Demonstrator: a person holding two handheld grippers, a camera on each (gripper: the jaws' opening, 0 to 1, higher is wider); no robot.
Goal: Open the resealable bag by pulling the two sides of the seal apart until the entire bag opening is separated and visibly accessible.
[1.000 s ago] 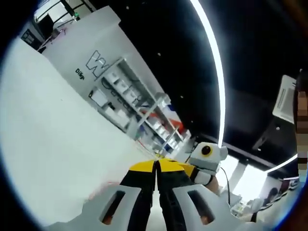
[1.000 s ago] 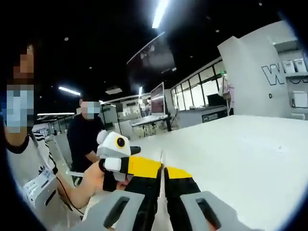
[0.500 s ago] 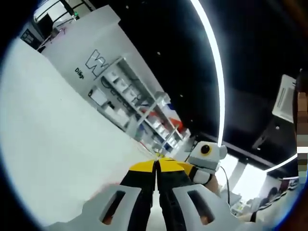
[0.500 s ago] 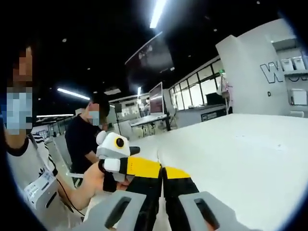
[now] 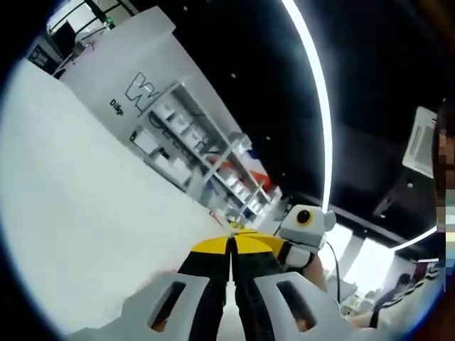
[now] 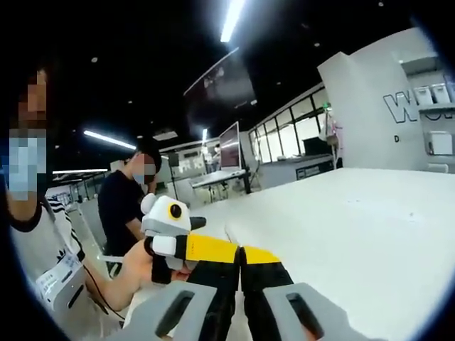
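Fingers of the left gripper (image 5: 231, 245), black with yellow tips, are pressed together with only a thin seam between them; whether anything thin is pinched in that seam I cannot tell. Just right of their tips in the left gripper view sits the right gripper (image 5: 302, 234), held by a hand (image 5: 316, 266). Beyond and to the left of the tips spreads the white bench (image 5: 85, 206), and farther off stands a white shelving unit with boxes (image 5: 192, 153).

Closed the same way are the right gripper's own fingers (image 6: 242, 254) (yellow tips touching), with the left gripper (image 6: 174, 231) just left of them. A second person in a dark shirt (image 6: 124, 206) stands farther left. No clear bag is discernible around either pair of fingers.
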